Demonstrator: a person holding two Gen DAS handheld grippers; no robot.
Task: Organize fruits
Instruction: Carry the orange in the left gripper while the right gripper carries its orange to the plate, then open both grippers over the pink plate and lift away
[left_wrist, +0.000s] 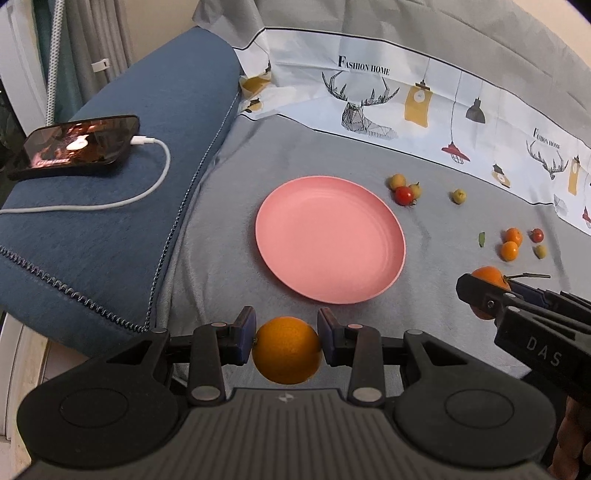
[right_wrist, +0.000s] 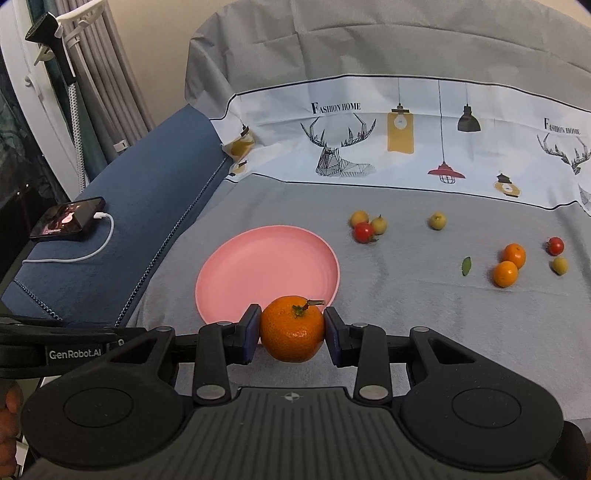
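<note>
My left gripper (left_wrist: 286, 341) is shut on a smooth orange (left_wrist: 286, 350), held just in front of the pink plate (left_wrist: 328, 240). My right gripper (right_wrist: 291, 332) is shut on a stemmed tangerine (right_wrist: 291, 328) at the plate's near rim (right_wrist: 229, 295); it also shows in the left wrist view (left_wrist: 487, 280). The plate holds nothing. On the grey cloth lie a red tomato (right_wrist: 364, 232) with two yellow fruits (right_wrist: 359, 218), a lone yellow fruit (right_wrist: 437, 220), two small oranges (right_wrist: 506, 273), another tomato (right_wrist: 555, 245) and a yellow-green fruit (right_wrist: 560, 265).
A phone (left_wrist: 79, 144) on a white cable (left_wrist: 147, 184) lies on the blue sofa arm (left_wrist: 110, 229) at left. A printed cloth (right_wrist: 406, 140) covers the sofa back. A green leaf (right_wrist: 466, 266) lies on the cloth.
</note>
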